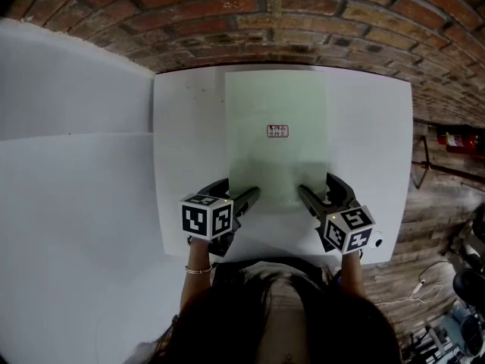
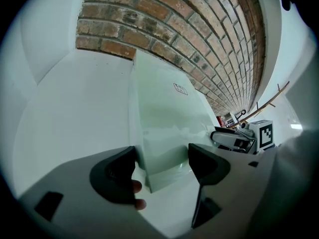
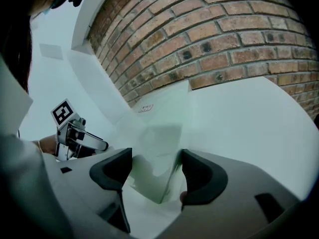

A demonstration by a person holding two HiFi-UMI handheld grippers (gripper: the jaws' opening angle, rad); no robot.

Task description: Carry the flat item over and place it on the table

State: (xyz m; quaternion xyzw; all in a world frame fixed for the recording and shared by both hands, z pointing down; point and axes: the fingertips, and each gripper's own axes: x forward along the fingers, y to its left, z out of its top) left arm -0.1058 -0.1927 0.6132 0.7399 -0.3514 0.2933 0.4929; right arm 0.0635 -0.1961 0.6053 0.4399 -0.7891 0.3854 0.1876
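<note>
Nearest the near edge of the worktop (image 1: 189, 142): left wrist with a thin bracelet (image 1: 198, 270), then the two marker cubes, left (image 1: 206, 218) and right (image 1: 348, 228). Left tongs (image 1: 236, 192) sit at the near-left corner of the flat sheet (image 1: 276, 158), right tongs (image 1: 320, 192) at its near-right corner. In the left gripper view the left tongs (image 2: 162, 158) are released: jaws well apart, the sheet (image 2: 164, 113) corner in the gap, its left edge against the left jaw. In the right gripper view the right tongs (image 3: 155, 166) are also released, jaws apart, with the sheet (image 3: 159, 118) corner between them; that corner looks slightly curled up, and I can't tell if either jaw touches it. The sheet is pale green and translucent. It lies along the middle of the worktop, near edge short of the near worktop edge, far edge reaching the far one. A small printed label (image 1: 277, 131) sits mid-sheet, towards the far half. A brick wall (image 1: 303, 21) stands right behind the far edge.
</note>
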